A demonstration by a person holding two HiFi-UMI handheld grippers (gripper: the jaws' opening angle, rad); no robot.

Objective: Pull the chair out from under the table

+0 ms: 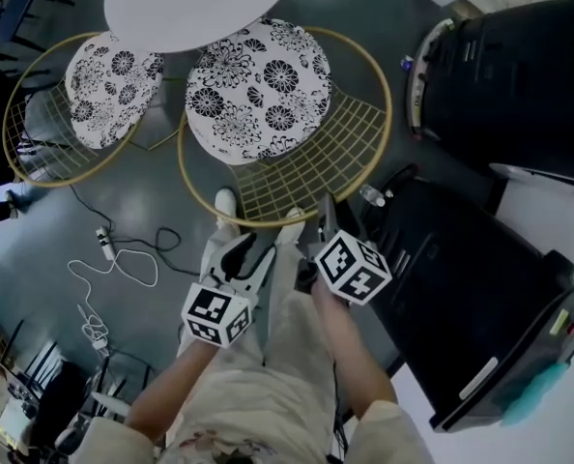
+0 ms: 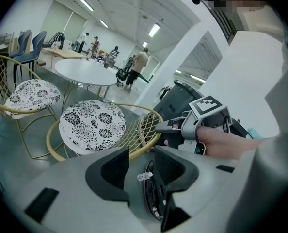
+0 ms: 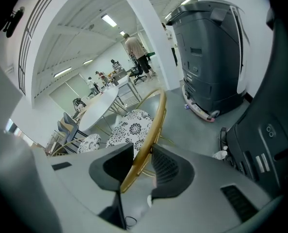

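The nearer chair has a gold wire frame and a black-and-white floral cushion (image 1: 258, 90). It stands half out from the round white table (image 1: 195, 3). Its gold back rim (image 1: 268, 218) curves just ahead of both grippers. My left gripper (image 1: 243, 256) is open, and the rim (image 2: 136, 151) crosses at its jaw tips (image 2: 141, 157) without being pinched. My right gripper (image 1: 319, 228) is open around the rim (image 3: 153, 120), which runs slantwise through its gap (image 3: 143, 159) and lies against the right pad (image 3: 166, 166). From the left gripper view the right gripper (image 2: 166, 127) reaches to the wire back.
A second floral chair (image 1: 108, 85) stands left, partly under the table. A large black machine (image 1: 519, 75) and a black case (image 1: 461, 298) crowd the right side. A white cable and power strip (image 1: 108, 249) lie on the dark floor at left. People stand far off.
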